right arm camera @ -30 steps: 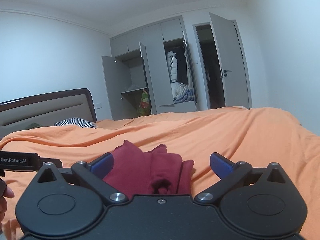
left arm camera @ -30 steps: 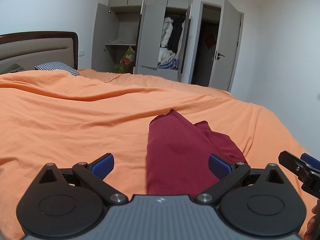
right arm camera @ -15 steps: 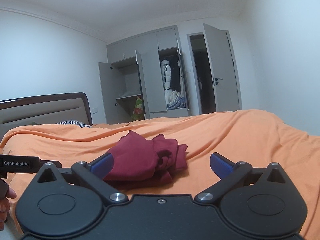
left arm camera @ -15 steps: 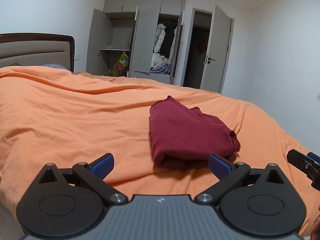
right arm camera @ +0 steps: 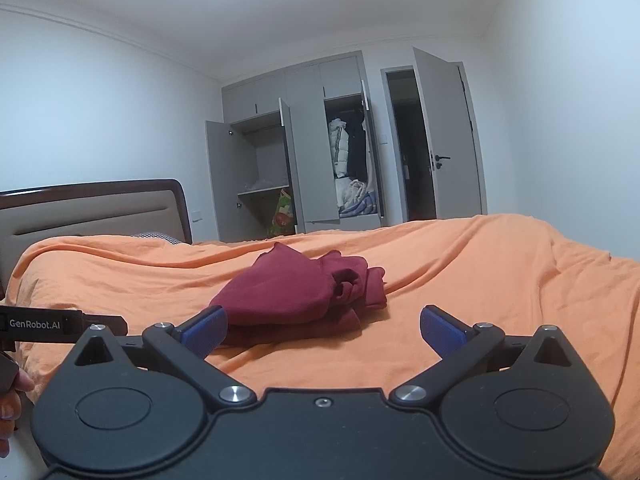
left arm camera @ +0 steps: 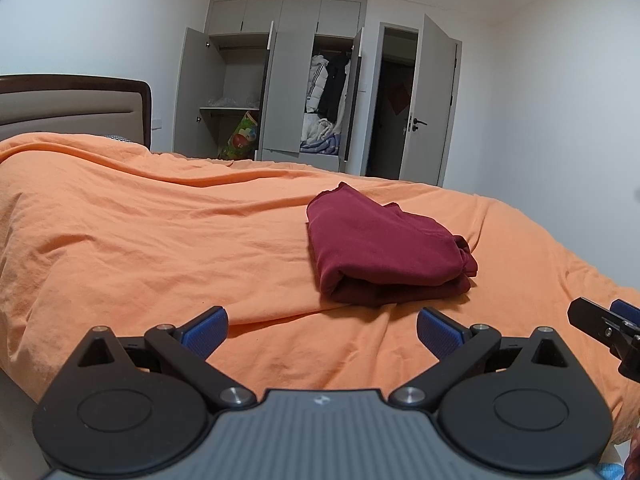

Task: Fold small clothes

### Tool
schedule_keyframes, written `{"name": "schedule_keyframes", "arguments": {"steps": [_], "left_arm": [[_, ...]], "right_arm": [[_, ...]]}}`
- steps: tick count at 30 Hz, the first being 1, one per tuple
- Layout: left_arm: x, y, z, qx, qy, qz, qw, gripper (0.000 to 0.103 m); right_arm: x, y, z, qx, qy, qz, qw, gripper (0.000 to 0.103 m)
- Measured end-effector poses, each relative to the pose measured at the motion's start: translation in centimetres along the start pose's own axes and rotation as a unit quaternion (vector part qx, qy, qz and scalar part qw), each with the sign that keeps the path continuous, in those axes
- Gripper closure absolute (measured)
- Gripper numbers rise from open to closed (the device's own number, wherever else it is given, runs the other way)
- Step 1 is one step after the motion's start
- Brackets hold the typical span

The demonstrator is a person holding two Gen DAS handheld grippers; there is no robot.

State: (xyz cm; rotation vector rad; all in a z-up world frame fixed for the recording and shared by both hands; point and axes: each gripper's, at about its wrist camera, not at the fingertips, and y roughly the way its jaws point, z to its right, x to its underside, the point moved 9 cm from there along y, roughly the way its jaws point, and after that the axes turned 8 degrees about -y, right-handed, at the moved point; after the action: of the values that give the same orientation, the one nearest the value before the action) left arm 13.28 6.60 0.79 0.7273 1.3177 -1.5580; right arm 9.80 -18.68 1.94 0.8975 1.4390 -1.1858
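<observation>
I am looking across a wide bed spread with a rumpled orange cotton sheet (left arm camera: pixel 160 240) in a white-walled bedroom. Nearest to me, my left hand-held gripper (left arm camera: pixel 322 330) hangs just above the near edge of the sheet, its blue-padded fingers (left arm camera: pixel 204 330) spread wide with nothing between them. My right hand-held gripper (right arm camera: pixel 323 330) sits level beside it, likewise spread wide and empty; its black tip (left arm camera: pixel 604 326) shows at the right edge of the left wrist view. A person's fingertips (right arm camera: pixel 12 400) show at the lower left of the right wrist view, under the left tool's labelled black bar.

Just beyond both sets of fingers lies the folded dark red knit garment (left arm camera: pixel 376 244), resting flat on the sheet, apart from either gripper. Its smooth folded edge faces me in the left view; the bunched loose ends (right arm camera: pixel 356 280) lie on its right side.

Further back, a padded beige headboard with a dark wooden frame (left arm camera: pixel 76 104) stands at the left. Against the far wall, a grey wardrobe (left arm camera: pixel 280 80) stands with doors open, coats hanging inside, beside an open grey room door (left arm camera: pixel 432 100).
</observation>
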Motion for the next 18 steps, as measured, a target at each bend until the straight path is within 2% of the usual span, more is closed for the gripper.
{"name": "schedule_keyframes", "arguments": {"steps": [18], "left_arm": [[0.21, -0.14, -0.06, -0.004, 0.001, 0.0, 1.0, 0.0]], "right_arm": [[0.26, -0.3, 0.09, -0.003, 0.0, -0.001, 1.0, 0.001]]}}
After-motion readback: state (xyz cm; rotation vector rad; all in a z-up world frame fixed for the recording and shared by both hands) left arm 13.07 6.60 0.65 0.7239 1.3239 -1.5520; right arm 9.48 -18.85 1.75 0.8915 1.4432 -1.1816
